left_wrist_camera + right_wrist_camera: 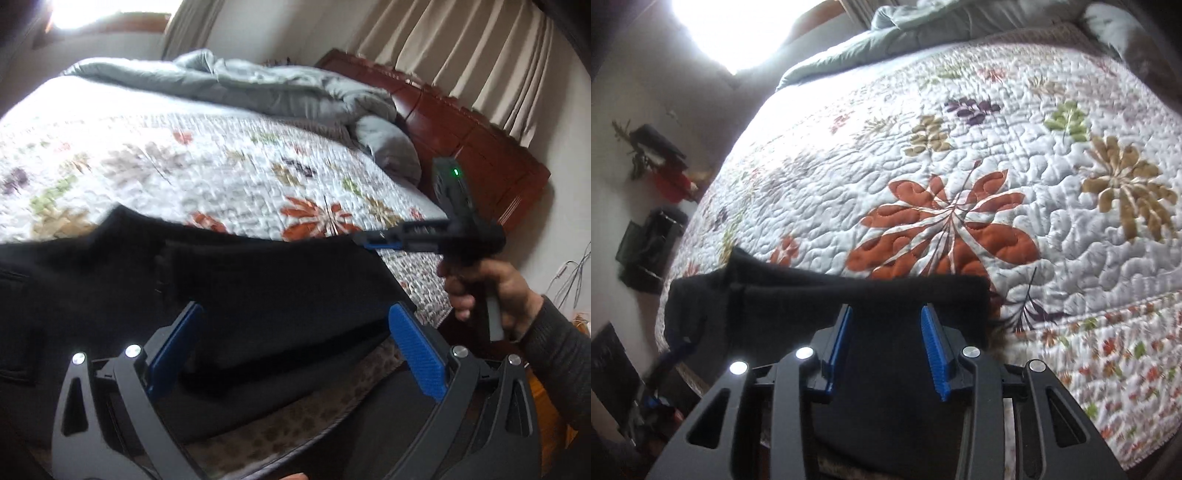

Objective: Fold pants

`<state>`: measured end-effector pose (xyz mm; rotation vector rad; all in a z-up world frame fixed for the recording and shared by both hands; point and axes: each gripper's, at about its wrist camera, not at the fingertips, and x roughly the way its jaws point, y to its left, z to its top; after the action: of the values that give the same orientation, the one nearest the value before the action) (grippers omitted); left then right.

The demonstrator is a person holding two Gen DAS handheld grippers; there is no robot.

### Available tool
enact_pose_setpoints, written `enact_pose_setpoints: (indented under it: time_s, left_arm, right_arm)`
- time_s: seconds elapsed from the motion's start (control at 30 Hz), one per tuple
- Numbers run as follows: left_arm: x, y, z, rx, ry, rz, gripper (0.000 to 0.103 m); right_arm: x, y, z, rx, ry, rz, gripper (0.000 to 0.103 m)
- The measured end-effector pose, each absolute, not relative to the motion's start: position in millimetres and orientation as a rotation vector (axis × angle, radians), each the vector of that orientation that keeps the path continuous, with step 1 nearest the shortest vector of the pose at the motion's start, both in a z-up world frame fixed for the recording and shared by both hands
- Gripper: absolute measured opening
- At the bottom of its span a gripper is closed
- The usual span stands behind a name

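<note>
**A:** Which step am I in?

**B:** Early, I judge. The black pants lie along the near edge of the bed, on the floral quilt, part hanging over the near side. Nothing looks neatly folded yet.

**A:** And my claws?

**B:** My left claw stands wide apart, its 2 blue pads on either side of the dark cloth without pinching it. My right claw sits narrower, part-way closed, with black fabric running between the pads; I cannot tell whether they press on it. In the left view the right claw reaches the far right corner of the pants, held by a hand in a dark sleeve.

**A:** How do the pants look?

**B:** Soft, matte black, thick like fleece. The far edge runs fairly straight to a squared corner on the right; on the left it bunches into a small peak. Both views are blurred, so I cannot tell seams or waistband.

**A:** Next move?

**B:** I think both claws need a firm pinch on an edge, 1 at each end, then a level carry so the layers stack evenly without dragging the quilt.
</note>
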<state>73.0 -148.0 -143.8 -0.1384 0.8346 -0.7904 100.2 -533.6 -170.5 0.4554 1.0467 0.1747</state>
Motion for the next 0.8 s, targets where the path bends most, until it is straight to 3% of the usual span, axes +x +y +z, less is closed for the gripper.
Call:
enact_pose_setpoints:
  time_s: [0.2, 0.43, 0.53, 0.6, 0.8]
  left_arm:
    - [88.2, -150.4, -187.3, -0.179, 0.967, -0.764, 0.099]
    - [76.9, -122.8, -166.9, -0.281, 0.959, -0.756, 0.099]
    - [66.3, -87.4, -148.3, -0.356, 0.909, -0.698, 0.099]
    - [61.1, -50.6, -143.0, -0.438, 0.896, -0.595, 0.099]
    - [41.4, 58.0, -146.4, -0.639, 0.862, -0.236, 0.099]
  right_arm:
    - [118.0, -542.2, -188.5, 0.481, 1.132, 0.213, 0.036]
    - [151.5, -504.3, -128.7, 0.29, 1.157, 0.349, 0.042]
    - [179.8, -443.4, -100.1, 0.162, 1.174, 0.495, 0.046]
    - [200.6, -399.6, -86.7, 0.104, 1.196, 0.606, 0.057]
    - [250.3, -260.5, -64.4, -0.105, 1.275, 0.859, 0.065]
